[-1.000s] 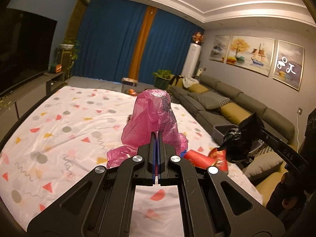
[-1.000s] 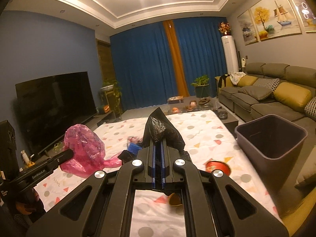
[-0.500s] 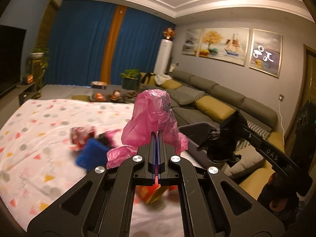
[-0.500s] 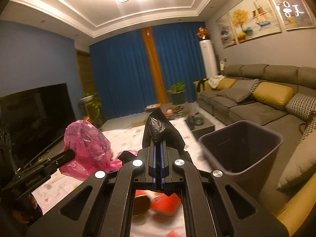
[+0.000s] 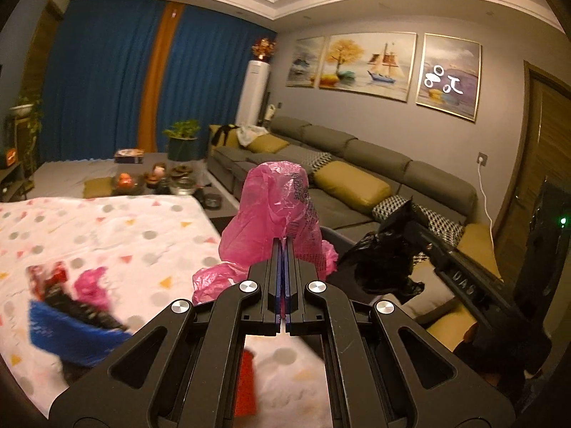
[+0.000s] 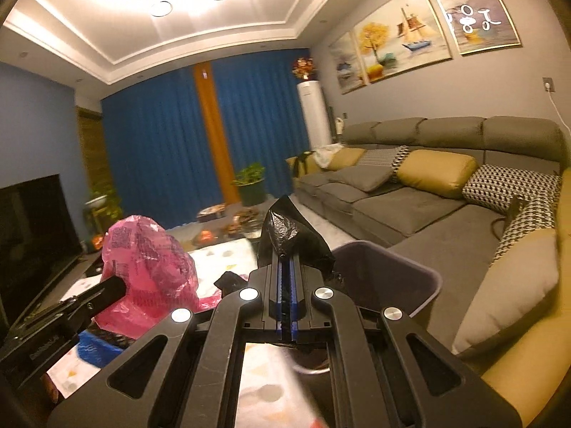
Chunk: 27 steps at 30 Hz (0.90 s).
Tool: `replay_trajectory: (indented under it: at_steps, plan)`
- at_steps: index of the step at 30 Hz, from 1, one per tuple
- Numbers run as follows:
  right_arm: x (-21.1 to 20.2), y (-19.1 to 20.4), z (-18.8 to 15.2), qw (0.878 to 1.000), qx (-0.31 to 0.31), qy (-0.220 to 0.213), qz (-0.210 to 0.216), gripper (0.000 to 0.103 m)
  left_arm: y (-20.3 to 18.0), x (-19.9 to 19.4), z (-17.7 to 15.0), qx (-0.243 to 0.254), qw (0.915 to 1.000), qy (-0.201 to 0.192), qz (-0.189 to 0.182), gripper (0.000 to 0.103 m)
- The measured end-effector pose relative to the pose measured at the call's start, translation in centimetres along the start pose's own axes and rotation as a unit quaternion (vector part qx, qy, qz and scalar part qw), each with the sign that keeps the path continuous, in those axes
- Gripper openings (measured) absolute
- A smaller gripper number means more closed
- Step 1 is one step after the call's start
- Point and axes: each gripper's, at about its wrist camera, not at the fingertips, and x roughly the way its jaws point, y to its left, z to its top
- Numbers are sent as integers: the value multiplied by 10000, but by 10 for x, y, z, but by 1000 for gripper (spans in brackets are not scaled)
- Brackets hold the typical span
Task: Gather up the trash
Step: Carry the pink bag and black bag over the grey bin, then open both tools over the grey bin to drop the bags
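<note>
The pink plastic bag is pinched in the left gripper, its jaws clenched on a fold of the film so the crumpled bulk stands up beyond the tips and a loose tail hangs to the left below them. Just to its right, the black plastic bag is clamped the same way in the right gripper, jaws pressed together on it. In the left wrist view the two bags sit close side by side, not clearly touching.

Directly under and beyond the black bag is the dark bin, its rim open and its mouth unobstructed; the inside is in shadow and I cannot tell whether anything lies in it. The bin stands between the edge of the patterned cloth and the grey sofa, with only a narrow strip of room on either side.

More trash remains on the cloth (blurred in both views): a blue wrapper, something red and a pink scrap near the cloth's near-left part, well apart from the bin. Beyond the cloth's far edge the floor runs open toward the blue curtains.
</note>
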Motion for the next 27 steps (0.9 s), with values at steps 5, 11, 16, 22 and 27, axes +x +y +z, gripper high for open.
replay_trajectory:
  at_steps: [5, 11, 16, 22, 27]
  plan:
    - [22, -22, -2, 9997, 147, 52, -179, 4, -14, 37, 0, 27, 9998, 176, -73, 0]
    - [39, -41, -10, 9992, 228, 128, -309, 4, -23, 74, -3, 109, 9992, 382, -48, 0]
    - [53, -50, -15, 9987, 219, 242, -398, 4, -24, 95, -5, 88, 9986, 524, -37, 0]
    - [68, -57, -18, 9979, 243, 386, -470, 4, -29, 116, -10, 90, 9978, 650, -110, 0]
    - [76, -59, -22, 9971, 245, 515, -497, 4, -29, 127, -13, 32, 9967, 796, -179, 0]
